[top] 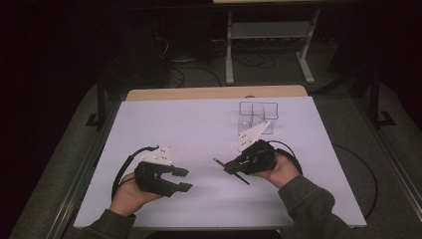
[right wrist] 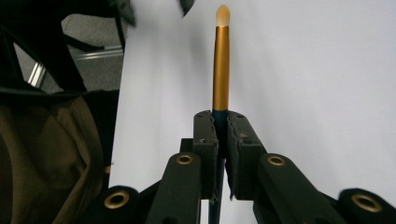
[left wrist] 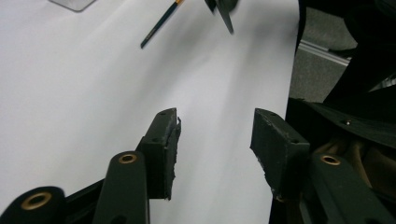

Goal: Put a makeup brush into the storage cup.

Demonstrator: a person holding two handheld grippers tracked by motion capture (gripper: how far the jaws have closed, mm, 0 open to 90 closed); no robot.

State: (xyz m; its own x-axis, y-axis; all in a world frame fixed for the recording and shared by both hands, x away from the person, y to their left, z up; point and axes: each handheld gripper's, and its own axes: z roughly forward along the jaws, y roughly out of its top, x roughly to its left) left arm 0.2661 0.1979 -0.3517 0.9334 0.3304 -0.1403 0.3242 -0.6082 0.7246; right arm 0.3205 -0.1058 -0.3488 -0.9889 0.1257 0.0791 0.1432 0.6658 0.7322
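Note:
A slim brush (top: 219,162) with a gold ferrule, a pale tip and a dark handle is clamped by its handle in my right gripper (top: 230,168), just above the white sheet right of centre. In the right gripper view the brush (right wrist: 221,60) sticks straight out from the right gripper (right wrist: 222,123), whose pads press on the handle. My left gripper (top: 183,179) hovers over the front left of the sheet with nothing between its parted jaws. In the left gripper view the left gripper (left wrist: 215,135) frames bare sheet, and the brush (left wrist: 161,21) lies farther off at the top.
A clear compartment box (top: 258,117) stands at the back right of the white sheet (top: 189,124). The sheet's front edge runs just below both hands. A metal table frame (top: 268,30) and cables lie on the dark floor beyond.

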